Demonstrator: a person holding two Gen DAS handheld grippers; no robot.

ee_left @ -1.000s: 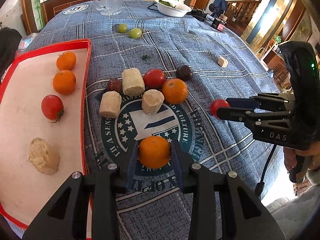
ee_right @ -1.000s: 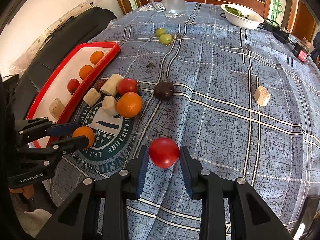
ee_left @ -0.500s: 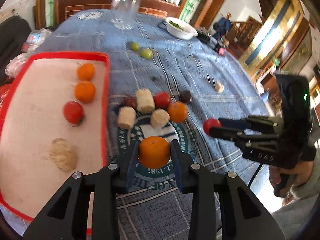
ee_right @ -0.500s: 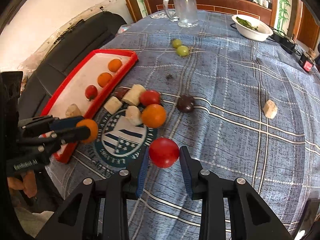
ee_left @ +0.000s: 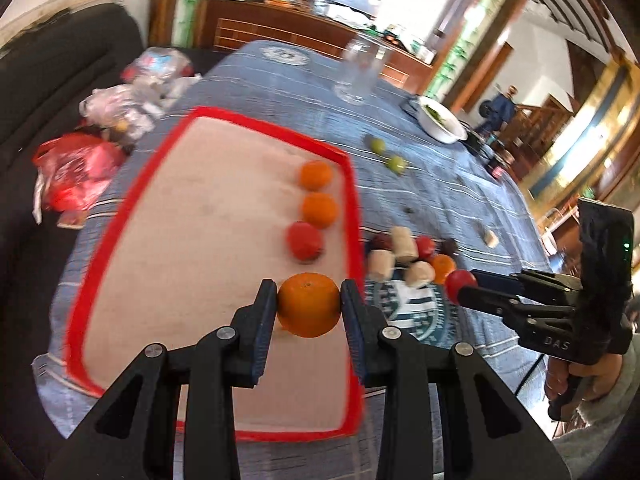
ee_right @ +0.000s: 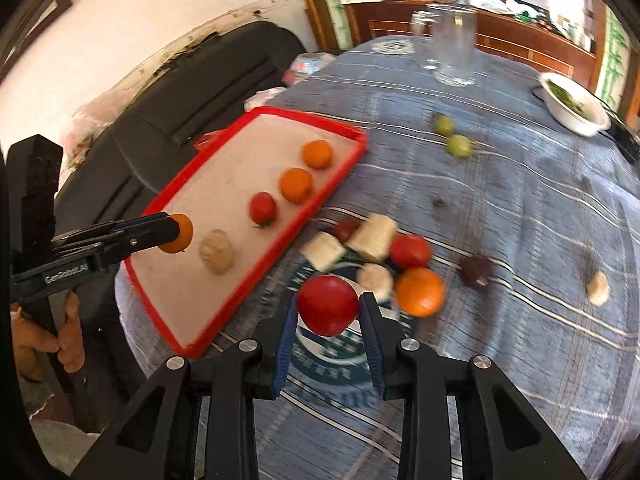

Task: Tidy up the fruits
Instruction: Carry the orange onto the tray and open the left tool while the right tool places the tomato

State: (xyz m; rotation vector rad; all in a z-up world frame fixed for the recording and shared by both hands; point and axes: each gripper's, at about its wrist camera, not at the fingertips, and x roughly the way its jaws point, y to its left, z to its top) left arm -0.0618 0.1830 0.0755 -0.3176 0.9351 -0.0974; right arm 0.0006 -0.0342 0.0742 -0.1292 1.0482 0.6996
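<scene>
Right now the left tongs are pinching an orange and holding it up over the red tray, near the side where the other fruit sits in a row. On that tray there are two small oranges, a red tomato and a pale lump. The right tongs are pinching a red tomato above the blue cloth on the desk, just beside the tray but not over it yet. More fruit waits in a little pile on the cloth, and two green fruits lie far from it. I think the orange could roll if it is let go from too high, since it is round and the tray looks flat. It might bump the tomato on the tray and push the row apart. The two tongs are close together, so they could knock each other if both go to the same spot
</scene>
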